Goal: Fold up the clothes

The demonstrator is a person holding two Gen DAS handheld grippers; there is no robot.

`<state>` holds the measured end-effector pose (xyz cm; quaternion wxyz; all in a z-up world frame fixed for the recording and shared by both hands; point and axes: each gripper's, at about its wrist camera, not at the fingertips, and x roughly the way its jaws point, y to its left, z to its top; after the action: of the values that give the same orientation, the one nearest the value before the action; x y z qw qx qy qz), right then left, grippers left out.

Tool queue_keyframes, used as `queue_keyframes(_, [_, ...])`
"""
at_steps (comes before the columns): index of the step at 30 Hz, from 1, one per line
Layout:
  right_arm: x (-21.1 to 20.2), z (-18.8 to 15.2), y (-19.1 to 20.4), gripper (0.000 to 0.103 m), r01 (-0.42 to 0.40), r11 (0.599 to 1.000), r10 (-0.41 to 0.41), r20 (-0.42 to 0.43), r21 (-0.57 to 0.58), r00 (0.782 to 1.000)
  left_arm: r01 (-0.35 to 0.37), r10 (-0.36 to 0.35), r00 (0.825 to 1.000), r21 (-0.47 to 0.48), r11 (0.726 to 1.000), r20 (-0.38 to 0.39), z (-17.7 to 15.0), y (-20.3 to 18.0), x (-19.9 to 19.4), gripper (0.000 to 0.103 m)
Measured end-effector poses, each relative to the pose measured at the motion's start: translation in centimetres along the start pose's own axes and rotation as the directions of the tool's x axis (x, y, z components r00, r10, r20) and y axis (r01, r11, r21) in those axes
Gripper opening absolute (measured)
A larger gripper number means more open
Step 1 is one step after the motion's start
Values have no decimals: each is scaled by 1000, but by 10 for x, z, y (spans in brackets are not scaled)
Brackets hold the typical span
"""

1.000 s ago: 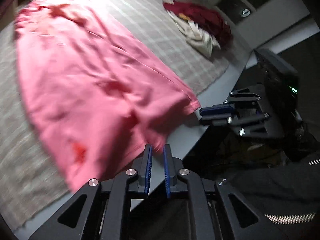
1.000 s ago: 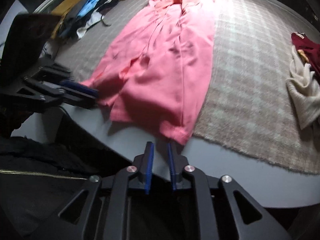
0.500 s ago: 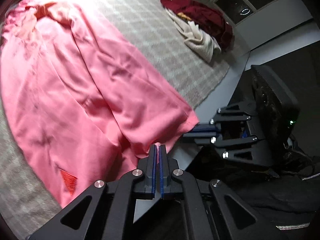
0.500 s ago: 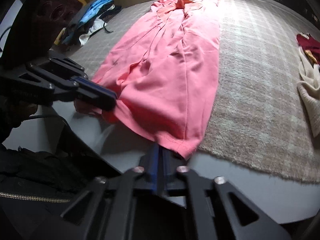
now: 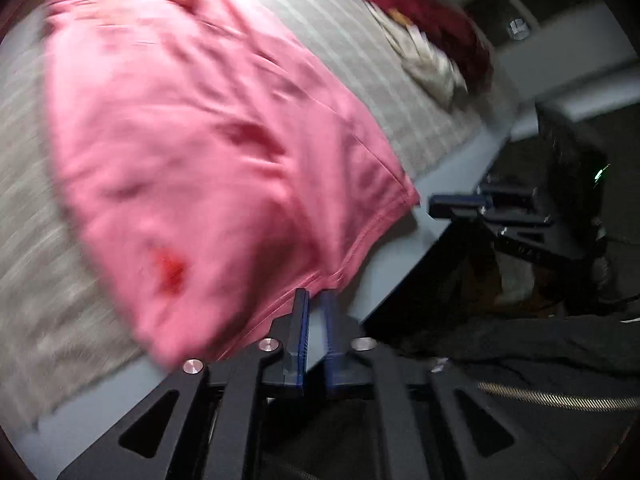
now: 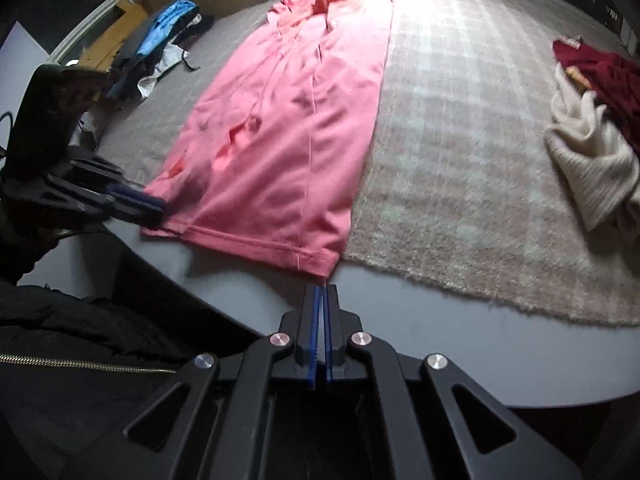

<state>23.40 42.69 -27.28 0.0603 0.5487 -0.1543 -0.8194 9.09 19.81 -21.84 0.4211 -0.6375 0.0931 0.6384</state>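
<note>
The pink garment [image 6: 288, 128] lies spread lengthwise and flat on the grey rug [image 6: 460, 152], its near hem overhanging onto the bare table edge [image 6: 400, 320]; no fold is visible in it, so the scene fits either a garment laid out for folding or one flattened between folds. The right gripper [image 6: 321, 292] has its blue pads pressed together just short of the hem's right corner; no cloth shows between them, so it reads as closed on nothing. The left gripper [image 5: 315, 298] has a narrow gap between its pads and sits at the hem's left part; the view is motion-blurred, and no fabric is seen in the gap. Risk, judged: a grasp taken at only one corner would drag the hem askew and wrinkle the thin cloth; a pinch catching the rug pile along with the hem would lift both; a hem pulled further over the table edge could slide off. Containers: none is visible; the red and cream clothes [image 6: 592, 112] lie loose in a heap on the rug's right side; a blue and dark pile [image 6: 160, 44] lies loose at far left.
</note>
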Motion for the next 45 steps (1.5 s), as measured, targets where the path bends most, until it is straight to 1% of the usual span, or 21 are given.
queue_keyframes(2, [-6, 2, -2, 14, 10, 1000, -10, 13, 23, 1000, -36, 39, 998, -57, 998, 49, -14, 16, -22, 28])
queue_keyframes(4, [-9, 4, -7, 26, -14, 997, 12, 30, 71, 999, -54, 61, 997, -129, 990, 51, -22, 32, -23, 29])
queue_keyframes(7, [-1, 12, -11, 35, -33, 996, 31, 21, 89, 999, -69, 79, 996, -220, 973, 34, -31, 52, -16, 29])
queue_keyframes(10, [14, 18, -3, 35, -31, 997, 32, -17, 65, 999, -96, 96, 995, -214, 972, -11, -36, 50, 2, 29])
queue_keyframes(13, [25, 18, -3, 35, -31, 998, 33, -37, 57, 999, -85, 84, 996, -209, 974, -13, -36, 47, 9, 28])
queue_keyframes(14, [27, 18, -3, 35, -36, 998, 38, -32, 54, 999, -80, 81, 997, -200, 976, -3, -35, 46, 10, 24])
queue_keyframes(15, [27, 18, -3, 35, -41, 998, 42, -21, 49, 999, -84, 84, 996, -190, 978, -3, -33, 45, 11, 8])
queue_keyframes(16, [28, 18, -4, 35, -46, 998, 47, -19, 45, 999, -80, 81, 997, -185, 979, -4, -32, 44, 11, 4])
queue_keyframes(17, [29, 19, -5, 33, -62, 997, 63, -16, 42, 998, -76, 76, 997, -181, 981, -5, -31, 43, 10, 4])
queue_keyframes(18, [29, 20, -3, 14, -88, 995, 88, -15, 40, 996, -71, 71, 997, -177, 982, -5, -30, 42, 9, 3])
queue_keyframes(19, [30, 21, -2, 4, -113, 993, 114, -14, 38, 993, -56, 58, 998, -172, 983, 4, -30, 40, 2, 3])
queue_keyframes(22, [10, 26, 1, 4, -156, 988, 156, 36, 6, 987, -40, 49, 997, -159, 987, 57, -31, 34, -31, 3])
queue_keyframes(25, [-5, 29, 1, 4, -145, 989, 146, 79, -18, 986, -27, 41, 995, -147, 989, 94, -31, 34, -51, 3])
queue_keyframes(30, [15, 23, -4, 4, -84, 996, 84, 1, -9, 996, -45, 39, 999, -176, 983, -34, -45, 52, -5, 4])
queue_keyframes(32, [24, 20, -7, 7, -58, 998, 57, -36, -7, 998, -57, 48, 997, -199, 978, -53, -49, 55, -4, 5])
queue_keyframes(34, [19, 21, -9, 19, -60, 998, 60, -25, 2, 998, -42, 39, 999, -220, 975, -19, -48, 57, -16, 8])
queue_keyframes(36, [11, 24, -11, 29, -69, 998, 69, 12, -4, 998, -44, 45, 999, -221, 974, 1, -45, 59, -19, 18])
queue_keyframes(37, [10, 26, -12, 31, -69, 998, 69, 20, -10, 997, -45, 49, 999, -221, 974, 10, -44, 60, -20, 18])
queue_keyframes(43, [33, 24, 2, 31, -60, 997, 58, -46, -54, 997, -63, 61, 998, -177, 982, -20, -38, 49, -2, 17])
queue_keyframes(44, [34, 23, 5, 30, -66, 995, 63, -45, -70, 997, -56, 54, 998, -176, 983, -19, -37, 50, -3, 11])
queue_keyframes(45, [34, 23, 6, 22, -81, 994, 77, -52, -78, 996, -47, 45, 999, -176, 983, -17, -37, 50, -4, 4])
